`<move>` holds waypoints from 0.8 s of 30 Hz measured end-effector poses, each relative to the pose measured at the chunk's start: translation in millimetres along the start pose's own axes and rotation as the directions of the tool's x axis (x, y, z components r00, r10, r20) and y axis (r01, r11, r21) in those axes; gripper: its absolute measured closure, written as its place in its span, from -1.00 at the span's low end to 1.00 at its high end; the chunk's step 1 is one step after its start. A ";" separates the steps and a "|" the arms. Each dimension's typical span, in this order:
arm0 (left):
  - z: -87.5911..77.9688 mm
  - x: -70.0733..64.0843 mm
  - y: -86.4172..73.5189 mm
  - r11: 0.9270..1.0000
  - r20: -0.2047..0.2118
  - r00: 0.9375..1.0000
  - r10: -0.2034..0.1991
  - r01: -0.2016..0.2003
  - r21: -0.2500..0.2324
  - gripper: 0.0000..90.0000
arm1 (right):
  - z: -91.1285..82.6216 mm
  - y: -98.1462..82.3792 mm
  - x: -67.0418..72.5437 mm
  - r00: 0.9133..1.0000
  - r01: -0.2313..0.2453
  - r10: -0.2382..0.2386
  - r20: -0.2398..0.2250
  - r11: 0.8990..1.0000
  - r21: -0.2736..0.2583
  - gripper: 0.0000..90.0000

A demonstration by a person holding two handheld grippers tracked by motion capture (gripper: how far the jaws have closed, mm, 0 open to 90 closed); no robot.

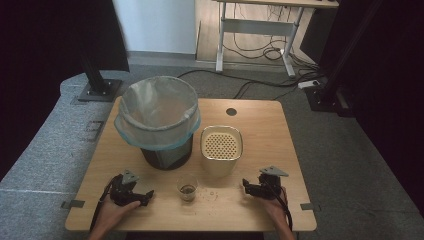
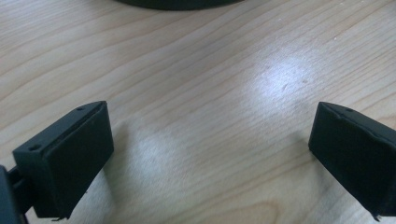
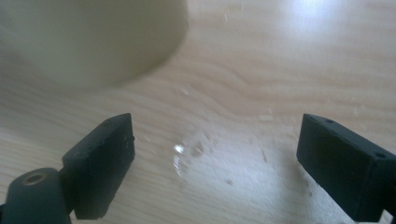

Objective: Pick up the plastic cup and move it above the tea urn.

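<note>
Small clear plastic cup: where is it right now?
In the high view, the small clear plastic cup stands near the wooden table's front edge, between both tools, before the black bin.

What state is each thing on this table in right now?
Bin: upright, lined with a bag, open on top.
Cream container: upright, perforated top in place.
Clear cup: upright, a little dark stuff at the bottom.
Left gripper: open, holding nothing.
Right gripper: open, holding nothing.

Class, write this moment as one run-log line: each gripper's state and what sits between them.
left gripper: open, empty | right gripper: open, empty | clear cup: upright on table, between both, untouched
</note>
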State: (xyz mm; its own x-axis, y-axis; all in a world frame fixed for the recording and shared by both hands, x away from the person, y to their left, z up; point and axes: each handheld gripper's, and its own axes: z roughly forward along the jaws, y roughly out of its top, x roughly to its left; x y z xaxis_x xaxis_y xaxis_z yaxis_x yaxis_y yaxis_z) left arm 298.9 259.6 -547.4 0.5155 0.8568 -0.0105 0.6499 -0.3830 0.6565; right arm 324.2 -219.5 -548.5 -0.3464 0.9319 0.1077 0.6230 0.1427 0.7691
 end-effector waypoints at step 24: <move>-11.4 -10.7 -3.4 0.999 -0.024 0.999 -0.021 0.020 -0.028 -0.85 | -18.9 0.7 114.1 0.914 0.170 -0.229 -0.336 0.966 -0.196 -0.61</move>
State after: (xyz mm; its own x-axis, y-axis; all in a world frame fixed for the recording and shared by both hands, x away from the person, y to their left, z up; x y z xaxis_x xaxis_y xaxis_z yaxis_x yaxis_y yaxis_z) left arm 284.8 255.7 -541.0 0.4880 0.8728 -0.0060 0.6445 -0.3557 0.6768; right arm 271.9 -119.4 -523.7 -0.6949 0.7065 0.1337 0.4049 0.2308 0.8848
